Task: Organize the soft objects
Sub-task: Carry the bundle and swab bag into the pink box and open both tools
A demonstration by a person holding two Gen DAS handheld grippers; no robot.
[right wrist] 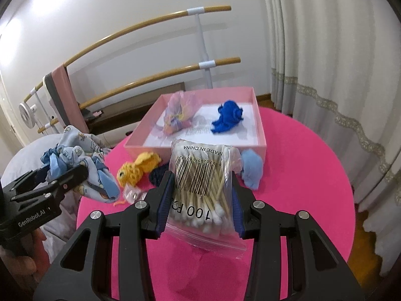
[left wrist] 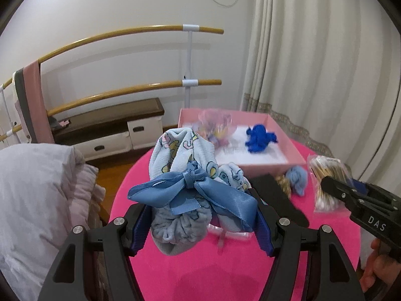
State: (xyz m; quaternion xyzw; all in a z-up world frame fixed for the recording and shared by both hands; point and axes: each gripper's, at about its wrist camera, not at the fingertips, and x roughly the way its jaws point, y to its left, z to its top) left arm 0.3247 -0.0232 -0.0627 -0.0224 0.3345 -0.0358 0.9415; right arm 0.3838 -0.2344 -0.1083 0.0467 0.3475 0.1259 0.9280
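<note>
Both pairs of jaws are clamped on loads held above the round pink table (right wrist: 300,175): the left gripper (left wrist: 200,215) on a pale blue printed cloth bundle (left wrist: 180,155) tied with a blue ribbon bow (left wrist: 193,193), the right gripper (right wrist: 200,200) on a clear bag of cotton swabs (right wrist: 203,183). Bare tabletop is seen right of the pink box (right wrist: 200,148), up to the curtain (right wrist: 338,75). A yellow knitted toy (right wrist: 137,170) is shown clearly only in the right wrist view; the left wrist view alone shows a bed cover (left wrist: 37,188). Inside the box lie a dark blue knitted piece (right wrist: 226,118) and a pastel bundle (right wrist: 178,115); a light blue knitted piece (right wrist: 252,170) rests outside, against its wall.
</note>
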